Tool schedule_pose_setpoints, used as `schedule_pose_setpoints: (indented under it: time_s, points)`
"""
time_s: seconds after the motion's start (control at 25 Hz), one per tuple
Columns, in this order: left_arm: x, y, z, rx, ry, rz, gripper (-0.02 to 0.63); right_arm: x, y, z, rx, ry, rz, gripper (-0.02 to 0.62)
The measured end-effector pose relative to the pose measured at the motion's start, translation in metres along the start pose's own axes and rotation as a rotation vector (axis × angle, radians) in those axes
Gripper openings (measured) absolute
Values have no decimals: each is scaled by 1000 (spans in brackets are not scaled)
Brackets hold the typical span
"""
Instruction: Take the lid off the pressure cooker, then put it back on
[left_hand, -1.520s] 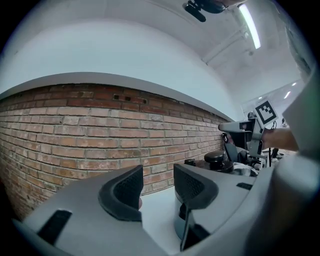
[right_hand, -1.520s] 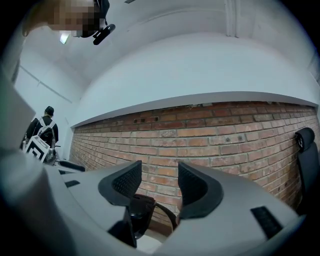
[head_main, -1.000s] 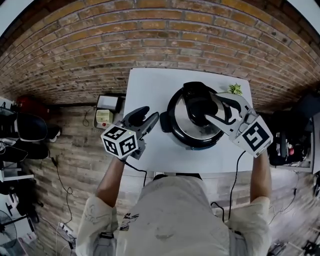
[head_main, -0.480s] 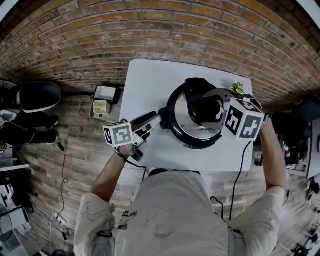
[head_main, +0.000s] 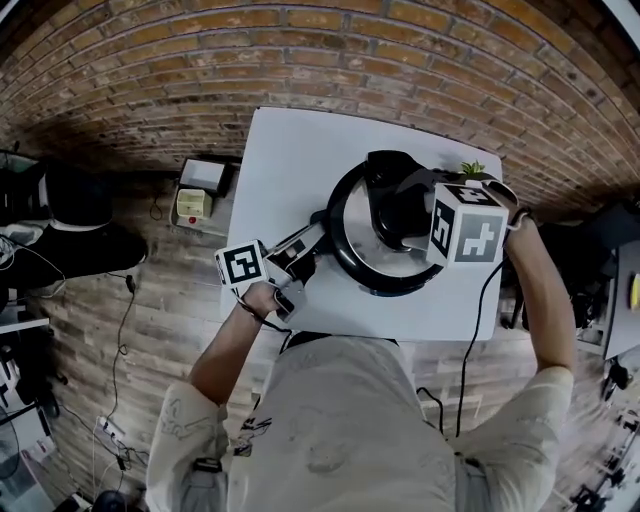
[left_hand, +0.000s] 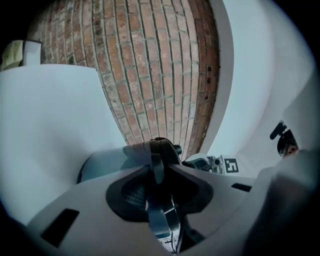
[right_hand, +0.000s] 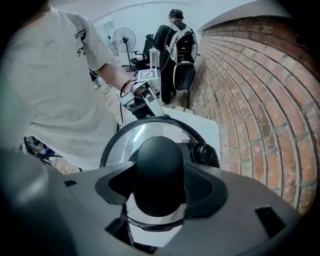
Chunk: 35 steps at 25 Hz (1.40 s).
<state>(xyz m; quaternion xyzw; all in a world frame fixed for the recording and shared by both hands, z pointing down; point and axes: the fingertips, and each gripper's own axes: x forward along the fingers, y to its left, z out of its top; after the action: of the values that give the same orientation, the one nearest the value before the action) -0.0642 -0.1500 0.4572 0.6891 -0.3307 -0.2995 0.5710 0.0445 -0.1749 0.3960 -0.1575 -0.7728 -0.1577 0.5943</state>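
The pressure cooker (head_main: 350, 262) stands on a white table (head_main: 290, 160) with its steel lid (head_main: 355, 235) on. My left gripper (head_main: 312, 240) reaches in level from the left. Its jaws have just been closing and now pinch the cooker's thin black side handle (left_hand: 157, 167). My right gripper (head_main: 405, 215) points steeply down over the lid. The round black lid knob (right_hand: 160, 170) fills the space between its jaws, which have just been closing and press on both of its sides. A small black valve (right_hand: 205, 152) sits beside the knob.
A small green plant (head_main: 470, 170) stands at the table's far right corner. On the floor to the left of the table lies a pale box (head_main: 195, 205). A brick wall (head_main: 320, 60) runs behind the table. Another person (right_hand: 175, 35) and a fan (right_hand: 122, 37) are far off.
My left gripper moved right, rolled over and closed on the side handle. My right gripper tipped downward and sank over the lid knob.
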Motion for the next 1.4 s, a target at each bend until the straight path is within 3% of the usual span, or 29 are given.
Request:
schedule_pose_setpoints:
  time_s: [0.16,0.72,1.4]
  points:
    - [0,0,1,-26,-43,-14,101,-1,0,-1,9,-19,-1,293]
    - [0,-2,2,-57,-72,-23,80,1,0,-3,14,32,16,293]
    - [-3,-2,2,-96,-173,-23,71,2,-2,-4,195,133,44,299]
